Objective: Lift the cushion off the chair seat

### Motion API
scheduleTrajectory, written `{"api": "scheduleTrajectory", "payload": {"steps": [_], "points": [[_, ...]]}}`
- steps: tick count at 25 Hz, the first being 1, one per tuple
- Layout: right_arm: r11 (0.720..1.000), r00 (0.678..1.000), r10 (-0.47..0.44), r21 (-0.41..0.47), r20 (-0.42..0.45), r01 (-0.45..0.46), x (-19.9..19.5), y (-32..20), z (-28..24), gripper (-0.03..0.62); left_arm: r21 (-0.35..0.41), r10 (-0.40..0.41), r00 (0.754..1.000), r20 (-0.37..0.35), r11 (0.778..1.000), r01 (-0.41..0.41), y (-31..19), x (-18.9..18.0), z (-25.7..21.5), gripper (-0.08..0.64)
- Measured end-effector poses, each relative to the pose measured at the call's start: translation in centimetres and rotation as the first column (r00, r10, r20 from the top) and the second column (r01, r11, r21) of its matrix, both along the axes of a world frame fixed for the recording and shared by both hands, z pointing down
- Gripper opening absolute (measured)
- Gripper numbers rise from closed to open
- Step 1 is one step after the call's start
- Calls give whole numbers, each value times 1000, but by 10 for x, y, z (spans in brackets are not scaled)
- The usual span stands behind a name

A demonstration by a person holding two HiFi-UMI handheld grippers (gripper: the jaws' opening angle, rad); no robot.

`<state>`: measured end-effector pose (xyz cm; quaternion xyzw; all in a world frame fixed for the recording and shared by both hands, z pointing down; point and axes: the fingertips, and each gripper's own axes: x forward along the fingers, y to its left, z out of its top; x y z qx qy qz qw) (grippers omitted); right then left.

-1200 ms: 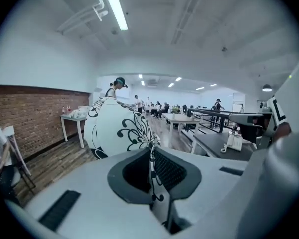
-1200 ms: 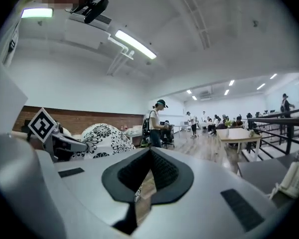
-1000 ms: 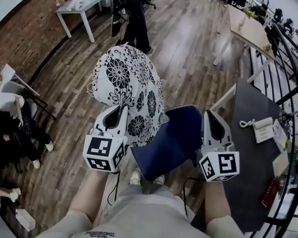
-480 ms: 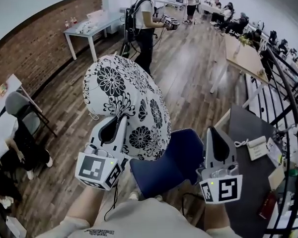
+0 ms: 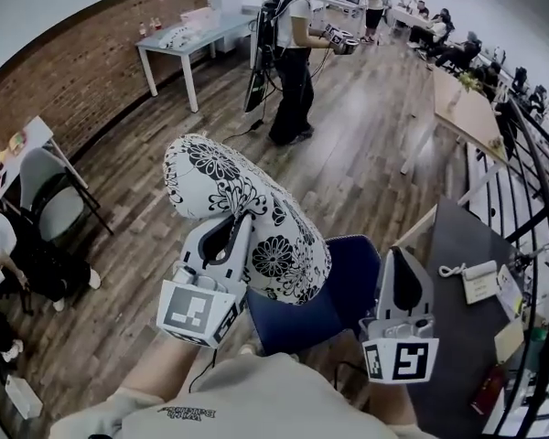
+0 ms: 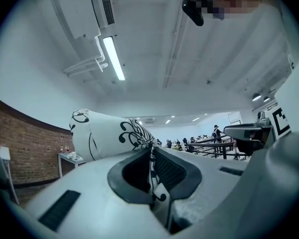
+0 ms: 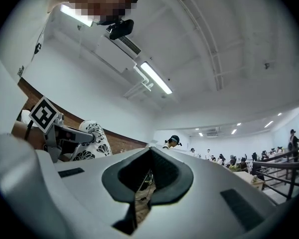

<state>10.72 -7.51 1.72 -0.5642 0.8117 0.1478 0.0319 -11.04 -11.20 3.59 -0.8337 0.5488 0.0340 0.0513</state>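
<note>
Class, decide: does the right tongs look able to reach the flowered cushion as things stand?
Probably yes. The right tongs hang shut and empty beside the cushion, which the left tongs hold up over the blue chair; only open air lies between them.

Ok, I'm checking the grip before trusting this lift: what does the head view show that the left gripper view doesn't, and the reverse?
Head view only: the blue chair seat, partly hidden by the cushion, and the wooden floor. Left gripper view only: the left gripper with its tongs shut on a fold of cushion fabric, and the ceiling lamp. Both: the floral cushion, the brick wall and the right gripper.
</note>
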Motion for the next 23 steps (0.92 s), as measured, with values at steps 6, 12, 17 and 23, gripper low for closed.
{"api": "scheduleTrajectory", "payload": {"steps": [6, 12, 17, 23], "points": [[1000, 1000, -16, -8, 11, 16, -14, -5, 1, 3, 14, 4, 1000, 4, 1000, -4, 0, -5, -3, 23], [999, 999, -36, -30, 15, 37, -18, -11, 8, 3, 5, 11, 1000, 9, 1000, -11, -4, -2, 1, 23], [998, 999, -44, -41, 25, 45, -18, -17, 14, 3, 0, 8, 1000, 16, 1000, -8, -8, -1, 3, 23], [997, 998, -53, -54, 38, 55, -22, -25, 20, 3, 1, 15, 1000, 19, 1000, -15, -15, -1, 6, 23]]}}
